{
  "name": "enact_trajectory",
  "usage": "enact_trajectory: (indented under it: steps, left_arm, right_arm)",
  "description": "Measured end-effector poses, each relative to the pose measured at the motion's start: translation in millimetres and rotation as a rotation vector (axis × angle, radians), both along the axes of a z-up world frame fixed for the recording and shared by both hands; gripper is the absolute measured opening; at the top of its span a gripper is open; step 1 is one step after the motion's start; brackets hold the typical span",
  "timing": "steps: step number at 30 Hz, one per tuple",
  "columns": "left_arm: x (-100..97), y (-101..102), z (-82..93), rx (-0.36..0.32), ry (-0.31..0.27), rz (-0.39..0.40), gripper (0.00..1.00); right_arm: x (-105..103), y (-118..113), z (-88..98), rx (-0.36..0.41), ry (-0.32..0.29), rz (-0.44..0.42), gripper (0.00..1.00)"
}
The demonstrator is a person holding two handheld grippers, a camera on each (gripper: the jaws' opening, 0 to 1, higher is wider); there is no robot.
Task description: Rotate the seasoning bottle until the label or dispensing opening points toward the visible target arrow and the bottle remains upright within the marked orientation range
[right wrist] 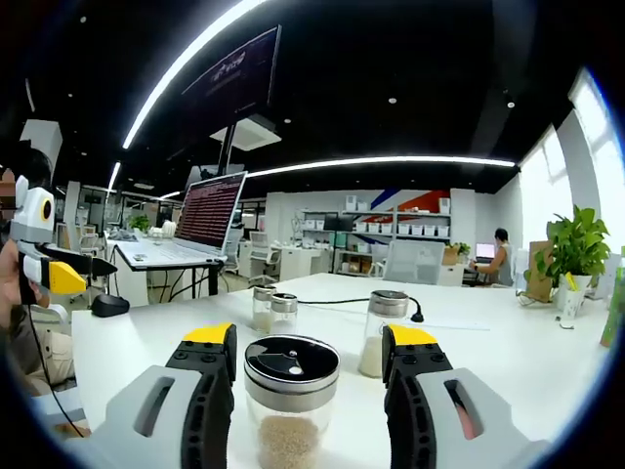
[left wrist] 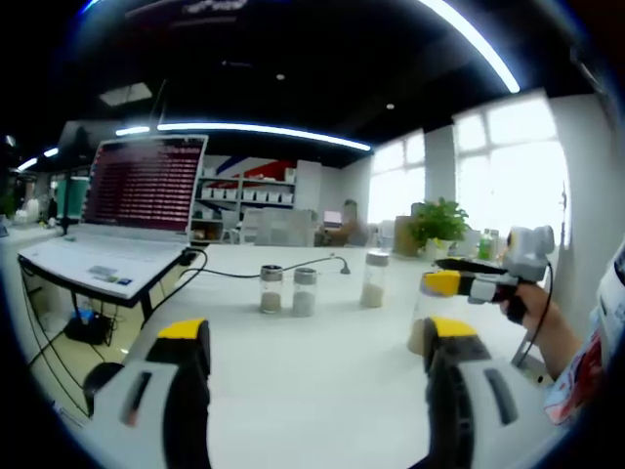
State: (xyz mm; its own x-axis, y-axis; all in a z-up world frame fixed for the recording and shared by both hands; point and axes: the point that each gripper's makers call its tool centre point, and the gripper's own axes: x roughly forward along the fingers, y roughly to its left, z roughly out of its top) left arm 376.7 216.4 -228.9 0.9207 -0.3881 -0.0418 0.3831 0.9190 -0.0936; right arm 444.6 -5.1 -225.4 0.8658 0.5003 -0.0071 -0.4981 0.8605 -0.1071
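A clear seasoning bottle point(right wrist: 291, 391) with a black perforated lid and pale grains stands upright on the white table point(right wrist: 508, 362). It sits between the jaws of my right gripper point(right wrist: 308, 342), which is open, with a gap showing at the right jaw. In the left gripper view the same bottle point(left wrist: 423, 318) is partly hidden behind a jaw, and the right gripper point(left wrist: 459, 283) reaches it from the right in a person's hand point(left wrist: 532, 313). My left gripper point(left wrist: 317, 337) is open with nothing in it, low over the table point(left wrist: 312, 391). It also appears at the left edge point(right wrist: 54, 274).
Three more bottles stand further back: a pair point(left wrist: 288, 290) point(right wrist: 273, 309) and a taller one point(left wrist: 373, 279) point(right wrist: 376, 332). An open laptop point(left wrist: 137, 210) point(right wrist: 200, 220) sits on a stand at the left, with a black cable point(left wrist: 293, 269), a mouse point(right wrist: 109, 305) and a potted plant point(left wrist: 439, 223).
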Motion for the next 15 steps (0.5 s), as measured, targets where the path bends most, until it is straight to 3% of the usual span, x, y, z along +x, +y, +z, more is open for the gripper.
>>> enact_trajectory:
  steps: [3, 11, 15]
  left_arm:
    - [0.4, 0.5, -0.3, 0.009, -0.002, 0.004, 0.96]
    - [3.6, 6.5, 0.4, 0.019, -0.008, 0.029, 0.96]
    - [3.8, 5.0, 0.2, 0.019, -0.008, 0.021, 0.96]
  right_arm:
    - [-3.2, 0.6, 11.8, 0.023, -0.041, 0.053, 0.67]
    - [-3.2, -8.8, 16.8, 0.059, -0.011, 0.157, 0.66]
    - [-8.9, -1.3, 13.4, 0.075, 0.018, 0.280, 0.65]
